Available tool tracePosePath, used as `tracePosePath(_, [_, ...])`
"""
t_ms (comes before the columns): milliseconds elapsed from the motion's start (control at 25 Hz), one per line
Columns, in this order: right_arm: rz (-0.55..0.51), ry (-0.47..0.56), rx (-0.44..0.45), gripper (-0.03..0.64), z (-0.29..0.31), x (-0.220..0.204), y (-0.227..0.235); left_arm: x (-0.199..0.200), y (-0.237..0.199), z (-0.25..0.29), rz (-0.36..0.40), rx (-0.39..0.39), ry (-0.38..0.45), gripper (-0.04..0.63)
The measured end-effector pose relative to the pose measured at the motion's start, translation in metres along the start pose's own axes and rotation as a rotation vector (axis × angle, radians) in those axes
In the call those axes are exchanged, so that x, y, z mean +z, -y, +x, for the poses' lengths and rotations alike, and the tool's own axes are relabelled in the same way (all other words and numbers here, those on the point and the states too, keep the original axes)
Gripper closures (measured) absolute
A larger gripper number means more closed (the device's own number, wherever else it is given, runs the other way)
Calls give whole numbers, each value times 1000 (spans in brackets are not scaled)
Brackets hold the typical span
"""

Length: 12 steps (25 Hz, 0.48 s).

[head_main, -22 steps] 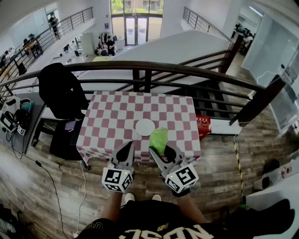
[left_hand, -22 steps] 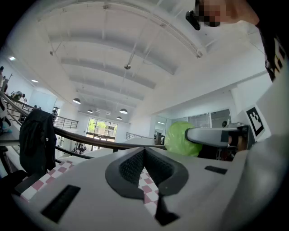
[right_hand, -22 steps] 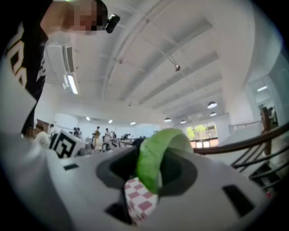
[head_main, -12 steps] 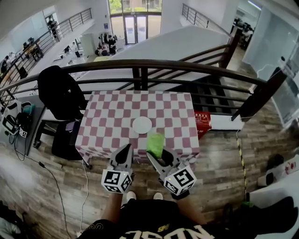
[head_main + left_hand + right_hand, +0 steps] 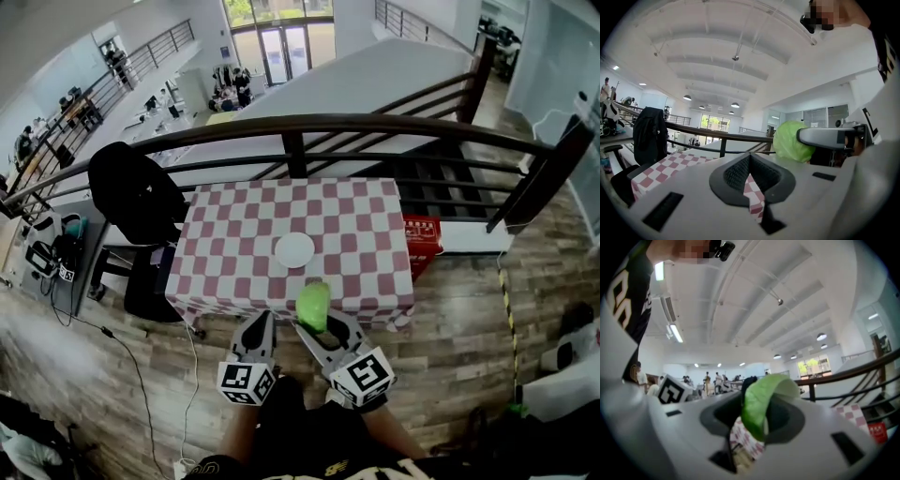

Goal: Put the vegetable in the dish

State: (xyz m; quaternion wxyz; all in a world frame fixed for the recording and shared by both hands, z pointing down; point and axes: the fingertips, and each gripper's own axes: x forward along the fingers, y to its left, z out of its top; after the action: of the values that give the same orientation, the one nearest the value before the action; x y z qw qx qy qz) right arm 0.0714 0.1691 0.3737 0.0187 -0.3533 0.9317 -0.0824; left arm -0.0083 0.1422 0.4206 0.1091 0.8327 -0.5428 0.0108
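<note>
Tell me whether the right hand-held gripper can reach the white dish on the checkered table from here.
Probably yes. The right hand-held gripper, shut on the green vegetable, hovers at the near edge of the checkered table, and nothing stands between it and the white dish.

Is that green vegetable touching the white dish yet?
Apart. The head view shows checkered cloth between the vegetable, held in the right gripper, and the dish.
</note>
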Motion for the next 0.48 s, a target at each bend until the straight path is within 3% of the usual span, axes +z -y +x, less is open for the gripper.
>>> tracePosePath(160, [52, -46, 19, 460, 7, -24, 3, -25, -14, 9, -54, 30, -57, 577])
tracePosePath(480, [61, -102, -76, 460, 48, -34, 54, -17, -31, 71, -38, -84, -33, 577])
